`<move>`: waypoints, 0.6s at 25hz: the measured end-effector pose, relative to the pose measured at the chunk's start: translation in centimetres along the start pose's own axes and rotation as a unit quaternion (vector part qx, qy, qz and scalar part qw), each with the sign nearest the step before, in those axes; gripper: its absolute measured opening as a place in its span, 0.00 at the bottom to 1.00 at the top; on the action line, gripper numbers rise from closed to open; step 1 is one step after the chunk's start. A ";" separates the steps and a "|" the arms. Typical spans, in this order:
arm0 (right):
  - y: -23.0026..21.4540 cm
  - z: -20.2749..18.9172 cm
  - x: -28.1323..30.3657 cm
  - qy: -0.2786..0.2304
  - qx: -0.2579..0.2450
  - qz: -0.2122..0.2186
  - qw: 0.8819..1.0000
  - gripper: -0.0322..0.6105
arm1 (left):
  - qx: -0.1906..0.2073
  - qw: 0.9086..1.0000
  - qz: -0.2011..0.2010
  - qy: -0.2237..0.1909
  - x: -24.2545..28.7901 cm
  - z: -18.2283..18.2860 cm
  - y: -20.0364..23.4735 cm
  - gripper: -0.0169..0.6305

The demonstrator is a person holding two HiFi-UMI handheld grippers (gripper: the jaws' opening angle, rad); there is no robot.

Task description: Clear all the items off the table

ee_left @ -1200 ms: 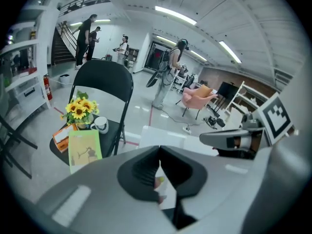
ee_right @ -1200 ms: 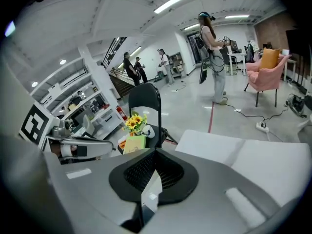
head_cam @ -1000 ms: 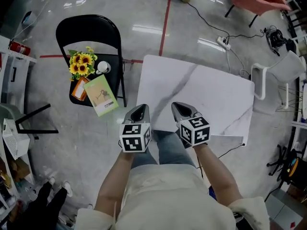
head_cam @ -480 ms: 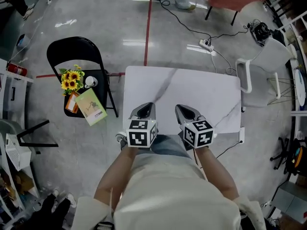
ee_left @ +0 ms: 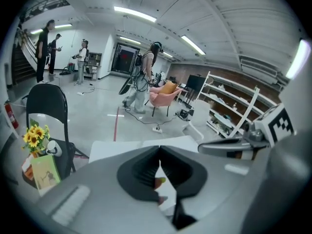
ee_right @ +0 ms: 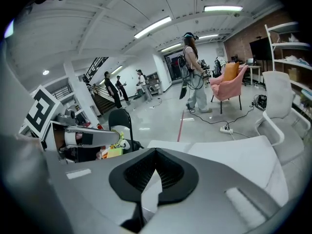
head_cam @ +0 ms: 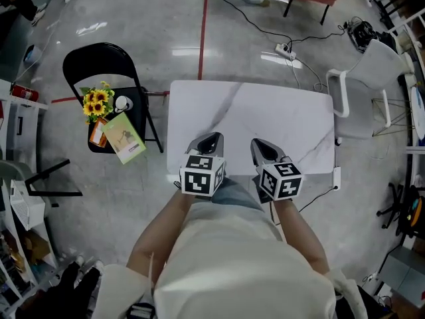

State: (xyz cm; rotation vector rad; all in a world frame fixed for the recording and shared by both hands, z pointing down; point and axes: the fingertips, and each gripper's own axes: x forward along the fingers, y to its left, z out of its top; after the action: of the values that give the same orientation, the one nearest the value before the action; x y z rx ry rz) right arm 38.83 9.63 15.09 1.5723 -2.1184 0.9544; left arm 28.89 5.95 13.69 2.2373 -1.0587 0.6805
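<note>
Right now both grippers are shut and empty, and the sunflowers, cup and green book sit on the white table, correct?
Not the table: the head view shows the sunflowers, cup and green book on the black folding chair beside the white table. Both the left gripper and right gripper are shut and empty.

The person wears a loose cream top (head_cam: 232,261) with its sleeves (head_cam: 114,296) bunched up past the elbows. A strip of blue jeans (head_cam: 234,193) shows beyond the hem. The left tool (head_cam: 211,138) and the right tool (head_cam: 261,145) look alike. Each has a smooth grey shell with a dark rounded nose. At the hand end each carries a white cube (head_cam: 201,176) printed with black square markers. In the gripper views each shell is pale grey, with black ribbed pads (ee_left: 139,174) lining a shield-shaped opening. A lighter textured strip (ee_left: 68,204) is set into the flank.
</note>
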 end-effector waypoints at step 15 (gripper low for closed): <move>3.8 -6.9 -5.8 -0.018 0.034 -0.025 0.999 0.05 | 0.025 1.000 -0.001 -0.001 -6.8 -5.8 -1.5 0.04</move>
State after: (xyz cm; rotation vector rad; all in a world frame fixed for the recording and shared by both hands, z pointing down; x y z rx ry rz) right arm 36.35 19.07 15.27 1.6795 -2.0818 0.9986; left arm 25.17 14.16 12.94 2.2810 -1.0509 0.7111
